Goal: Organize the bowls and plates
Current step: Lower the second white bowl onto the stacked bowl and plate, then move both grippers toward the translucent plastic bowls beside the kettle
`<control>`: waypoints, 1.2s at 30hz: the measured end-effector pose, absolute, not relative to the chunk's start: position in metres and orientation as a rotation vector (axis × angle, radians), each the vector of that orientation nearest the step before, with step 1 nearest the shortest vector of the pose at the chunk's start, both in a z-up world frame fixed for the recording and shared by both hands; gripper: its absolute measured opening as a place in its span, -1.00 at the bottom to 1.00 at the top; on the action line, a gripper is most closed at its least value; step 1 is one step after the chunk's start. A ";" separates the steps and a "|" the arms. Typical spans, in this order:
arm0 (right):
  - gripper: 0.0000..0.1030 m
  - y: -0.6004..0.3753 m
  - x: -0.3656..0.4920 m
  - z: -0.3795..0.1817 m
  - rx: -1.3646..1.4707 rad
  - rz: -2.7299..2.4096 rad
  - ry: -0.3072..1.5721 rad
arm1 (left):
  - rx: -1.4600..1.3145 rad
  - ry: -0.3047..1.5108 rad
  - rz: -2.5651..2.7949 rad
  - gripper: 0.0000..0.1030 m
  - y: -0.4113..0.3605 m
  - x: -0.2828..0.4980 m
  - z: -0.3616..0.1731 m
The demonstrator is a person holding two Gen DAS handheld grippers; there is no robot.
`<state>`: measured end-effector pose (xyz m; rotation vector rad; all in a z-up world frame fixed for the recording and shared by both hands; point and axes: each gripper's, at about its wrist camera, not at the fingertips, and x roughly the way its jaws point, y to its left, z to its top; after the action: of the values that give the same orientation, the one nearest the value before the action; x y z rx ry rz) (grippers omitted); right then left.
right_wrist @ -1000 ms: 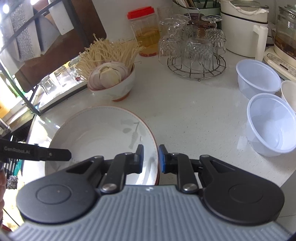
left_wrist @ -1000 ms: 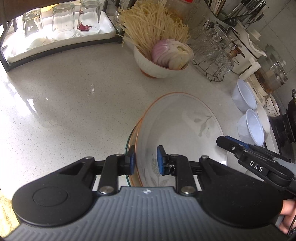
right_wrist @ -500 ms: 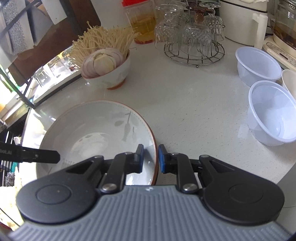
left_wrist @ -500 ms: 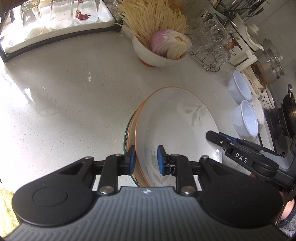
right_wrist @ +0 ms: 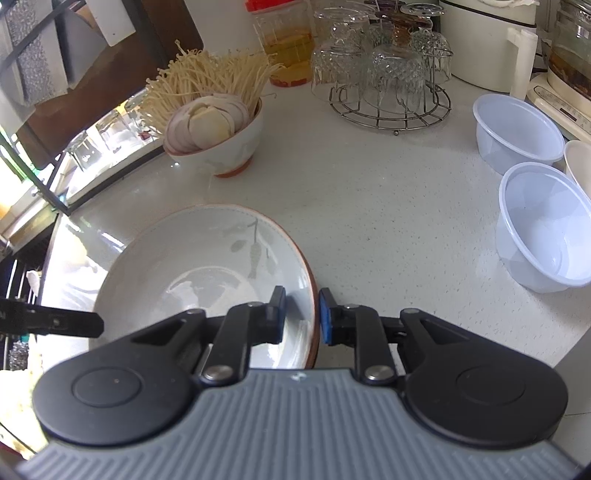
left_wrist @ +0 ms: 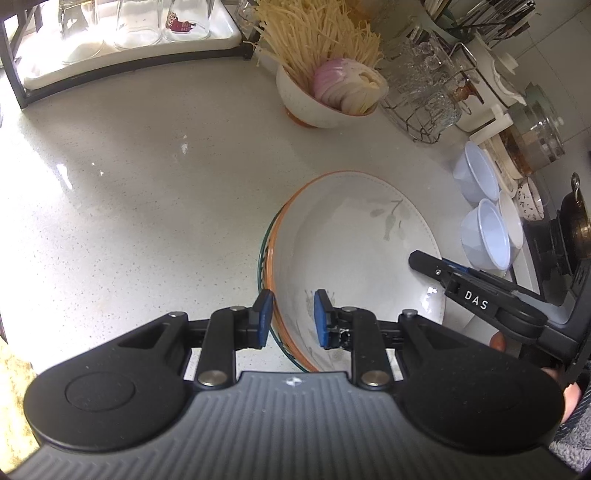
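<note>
A white plate with an orange rim and a leaf print (left_wrist: 354,240) (right_wrist: 207,266) lies on top of a green-rimmed plate (left_wrist: 263,258), and both are held over the pale counter (left_wrist: 147,192). My left gripper (left_wrist: 293,319) is shut on the left rim of this stack, one pad outside and one inside. On the opposite rim my right gripper (right_wrist: 301,315) is shut as well. One of the right gripper's fingers (left_wrist: 476,295) shows in the left wrist view.
A bowl of enoki mushrooms and sliced onion (right_wrist: 218,136) stands behind the plates. A wire rack of glass cups (right_wrist: 391,85) is beyond it. Two translucent plastic bowls (right_wrist: 543,225) sit at the right. A tray of upturned glasses (left_wrist: 122,33) is at the far left.
In the left wrist view the plate stack has levelled out and looks smaller, and more of the green rim shows. Both grippers keep their hold on the rims.
</note>
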<state>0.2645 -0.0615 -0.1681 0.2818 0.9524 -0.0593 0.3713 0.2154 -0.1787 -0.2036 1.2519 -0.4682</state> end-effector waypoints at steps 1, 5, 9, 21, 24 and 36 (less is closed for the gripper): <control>-0.57 -0.062 0.264 -0.168 0.283 -0.058 0.952 | -0.204 1.248 -0.467 -0.49 0.216 0.370 -0.179; -0.58 -0.064 0.264 -0.168 0.301 -0.059 0.954 | -0.200 1.232 -0.454 -0.49 0.218 0.365 -0.175; -0.59 -0.067 0.262 -0.162 0.316 -0.066 0.930 | -0.176 1.183 -0.425 -0.48 0.218 0.358 -0.163; -0.59 -0.078 0.251 -0.089 0.347 -0.052 0.757 | -0.128 0.976 -0.452 -0.46 0.192 0.351 -0.092; -0.59 -0.085 0.243 -0.069 0.356 -0.055 0.721 | -0.108 0.927 -0.478 -0.41 0.176 0.346 -0.074; -0.59 -0.122 0.192 -0.024 0.304 -0.040 0.657 | -0.109 0.858 -0.501 -0.33 0.105 0.302 -0.043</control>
<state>0.1922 -0.1221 -0.0240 0.3044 0.6568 -0.0404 0.3019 0.1048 -0.0434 -0.1095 0.8575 -0.5010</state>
